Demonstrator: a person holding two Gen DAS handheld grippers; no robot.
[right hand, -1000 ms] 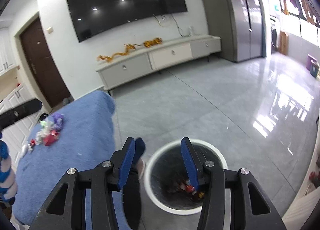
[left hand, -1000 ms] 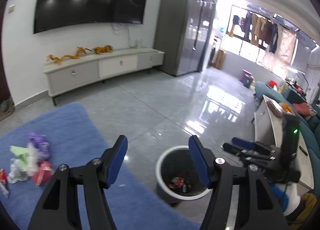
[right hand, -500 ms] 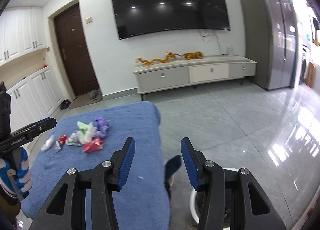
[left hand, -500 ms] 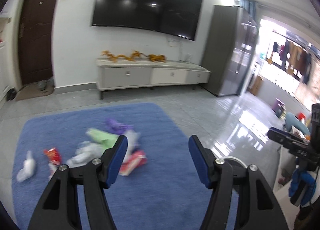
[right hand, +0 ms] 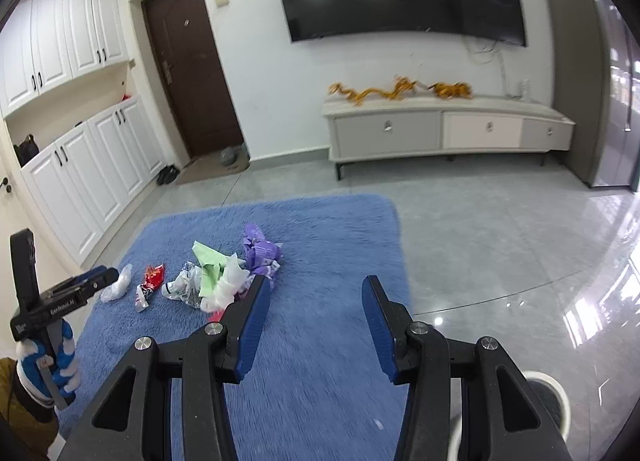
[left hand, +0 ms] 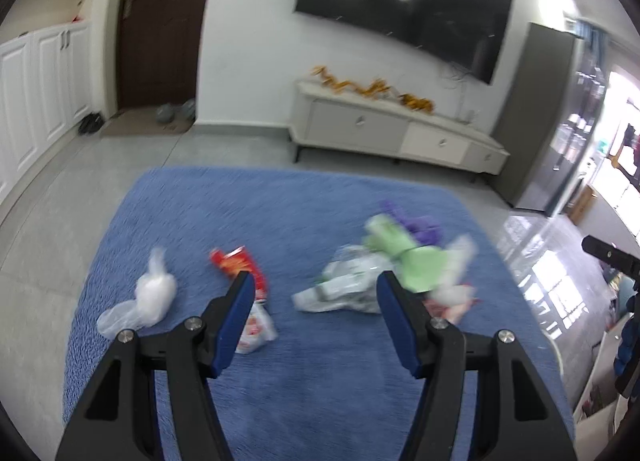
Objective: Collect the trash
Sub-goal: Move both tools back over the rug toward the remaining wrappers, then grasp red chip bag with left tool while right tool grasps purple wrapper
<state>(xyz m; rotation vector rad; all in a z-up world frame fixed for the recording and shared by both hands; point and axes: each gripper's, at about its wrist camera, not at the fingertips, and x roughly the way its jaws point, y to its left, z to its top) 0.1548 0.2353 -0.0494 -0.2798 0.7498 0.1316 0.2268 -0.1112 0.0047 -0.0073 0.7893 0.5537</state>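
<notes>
You have swung both grippers away from the bin (right hand: 554, 401) and are now facing the blue rug (left hand: 280, 213). Crumpled trash (left hand: 404, 265) in green, purple, white and red is lying scattered there. Your left gripper (left hand: 316, 319) and right gripper (right hand: 314, 323) are hanging open, holding nothing.

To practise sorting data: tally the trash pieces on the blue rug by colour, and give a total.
White or clear pieces: 4
Red wrappers: 2
Green paper: 1
Purple wrapper: 1
Total: 8, as far as the overlapping heap lets one tell.
</notes>
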